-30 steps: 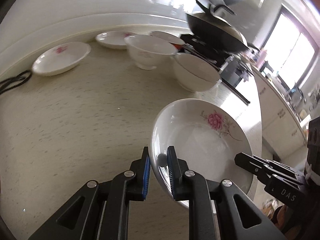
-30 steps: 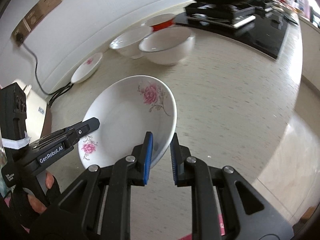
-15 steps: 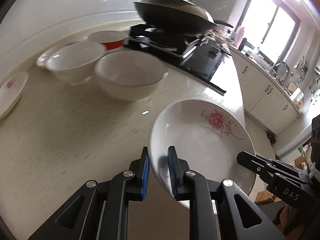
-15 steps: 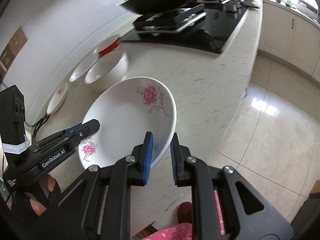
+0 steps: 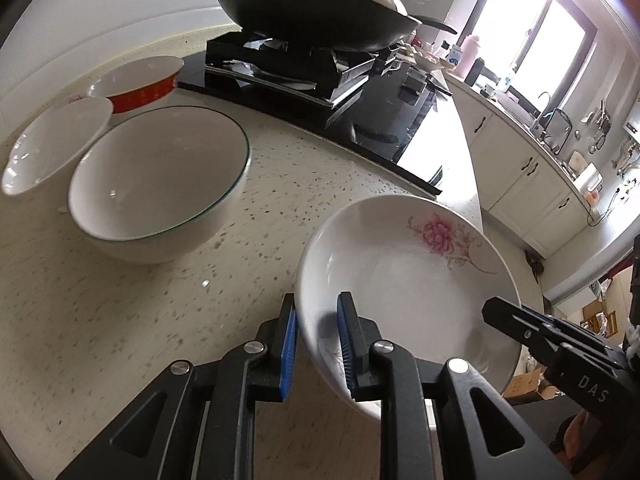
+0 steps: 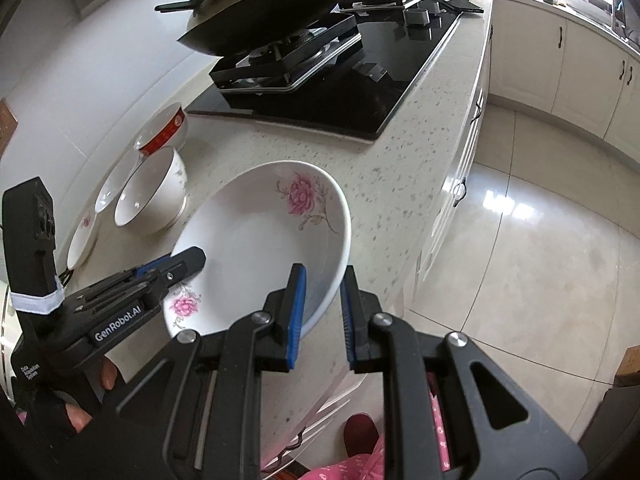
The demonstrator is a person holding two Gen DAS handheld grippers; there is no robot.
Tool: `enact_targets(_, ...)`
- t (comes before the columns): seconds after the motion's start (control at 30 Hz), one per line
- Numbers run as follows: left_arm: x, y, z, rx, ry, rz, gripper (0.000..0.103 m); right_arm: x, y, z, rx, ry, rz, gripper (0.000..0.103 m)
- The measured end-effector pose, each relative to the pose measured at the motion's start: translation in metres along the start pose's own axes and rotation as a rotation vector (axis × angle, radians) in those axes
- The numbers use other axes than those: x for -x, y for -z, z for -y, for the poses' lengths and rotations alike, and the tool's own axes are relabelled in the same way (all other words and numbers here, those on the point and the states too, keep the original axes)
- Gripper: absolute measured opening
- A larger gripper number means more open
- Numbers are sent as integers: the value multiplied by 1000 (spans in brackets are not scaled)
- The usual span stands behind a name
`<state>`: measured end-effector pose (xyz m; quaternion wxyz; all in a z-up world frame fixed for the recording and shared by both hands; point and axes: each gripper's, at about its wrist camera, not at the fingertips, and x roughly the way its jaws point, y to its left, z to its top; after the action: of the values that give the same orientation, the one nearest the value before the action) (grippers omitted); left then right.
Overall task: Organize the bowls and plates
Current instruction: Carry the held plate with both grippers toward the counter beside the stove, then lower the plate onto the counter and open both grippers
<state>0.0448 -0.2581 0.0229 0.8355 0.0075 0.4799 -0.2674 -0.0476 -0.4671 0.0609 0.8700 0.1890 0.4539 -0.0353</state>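
Left jaws: left gripper (image 5: pixel 316 342) has its 2 blue pads astride the near rim of the plate (image 5: pixel 404 280), pinching it.
Right jaws: right gripper (image 6: pixel 320 312) clamps the opposite rim of the same plate (image 6: pixel 256 248), 1 pad inside, 1 outside.
Plate: white, with pink flowers, held tilted between the 2 grippers above the counter (image 5: pixel 120 300) near its front edge.
Hand: fingers (image 6: pixel 108 376) show under the left gripper body in the right wrist view.
Big bowl: white bowl (image 5: pixel 156 184) stands on the counter, left of the plate and apart from it.
Behind it: a shallow dish (image 5: pixel 52 152) leans just beside the bowl, then a red-banded bowl (image 5: pixel 140 84) by the wall.
Hob: black hob (image 6: pixel 340 80) beyond, with a lidded wok (image 5: pixel 316 8) on it.
Floor: pale tiles (image 6: pixel 540 240) right of the counter.
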Motion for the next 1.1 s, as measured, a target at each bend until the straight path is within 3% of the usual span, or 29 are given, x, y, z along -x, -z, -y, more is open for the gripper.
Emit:
enact_targets(0.53,-20,-20,10,-19,-59,8,21,-29,-32,6,53,32,-5,20)
enact_targets(0.6,-20,-19,11,-27,-66,10,23,-32,-33,5,65,47,-15,23)
enact_targets(0.63,-20,-18,13,-33,-72,12,25,-34,-34,4,67,51,-21,32)
enact_targets(0.7,-19,-16,15,-44,-92,19,44,-33,-35,4,67,47,-7,48)
enact_targets(0.77,-15,-15,16,-45,-93,41,54,-27,-36,0,80,49,33,67)
enact_targets(0.87,-10,-13,15,-36,-88,55,59,-21,-37,-6,109,39,58,70)
enact_targets(1.1,-3,-7,15,-47,-80,56,60,-13,-32,-8,106,49,77,71)
